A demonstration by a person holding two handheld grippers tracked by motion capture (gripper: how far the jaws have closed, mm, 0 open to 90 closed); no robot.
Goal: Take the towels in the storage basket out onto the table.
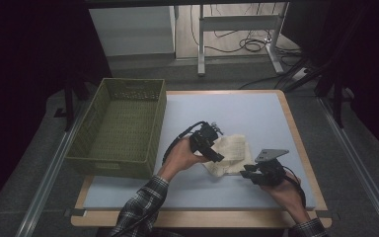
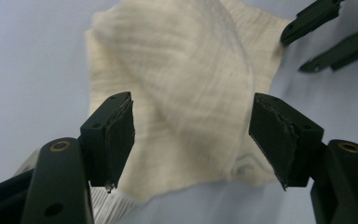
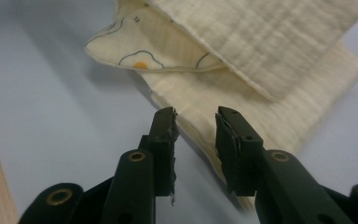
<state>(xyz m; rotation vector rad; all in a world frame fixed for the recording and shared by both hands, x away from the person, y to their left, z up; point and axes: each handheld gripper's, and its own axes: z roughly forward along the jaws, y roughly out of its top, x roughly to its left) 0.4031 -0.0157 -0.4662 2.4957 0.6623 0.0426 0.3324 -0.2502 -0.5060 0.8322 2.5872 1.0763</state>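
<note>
Covering most of the wooden tabletop (image 1: 296, 128) is a pale blue mat (image 1: 256, 113), smooth and flat, with the wood showing as a thin border around it. Dark floor surrounds the tabletop, and beyond its far edge stand the grey legs of another desk (image 1: 237, 29) with loose cables (image 1: 251, 45) on the floor beneath. An olive-green plastic basket (image 1: 91, 143), rectangular with perforated walls, sits on the left part of the tabletop, its long side running away from the person.

A folded cream cloth (image 1: 232, 153) lies on the mat right of the basket, near the middle front. In the high view its longer side runs diagonally, from near left to far right. The fabric is soft, crinkled gauze with fine ribbing; in the right gripper view a turned-over corner shows a printed side with small fried-egg drawings, and the layers are stacked unevenly.

The left gripper (image 1: 216, 154) hangs over the cloth's left part with its jaws standing wide apart, the cloth below them and not pinched. The right gripper (image 1: 246, 172) sits at the cloth's near right edge, its jaws a narrow gap apart, the folded edge just ahead of them, with nothing pressed between the pads.
</note>
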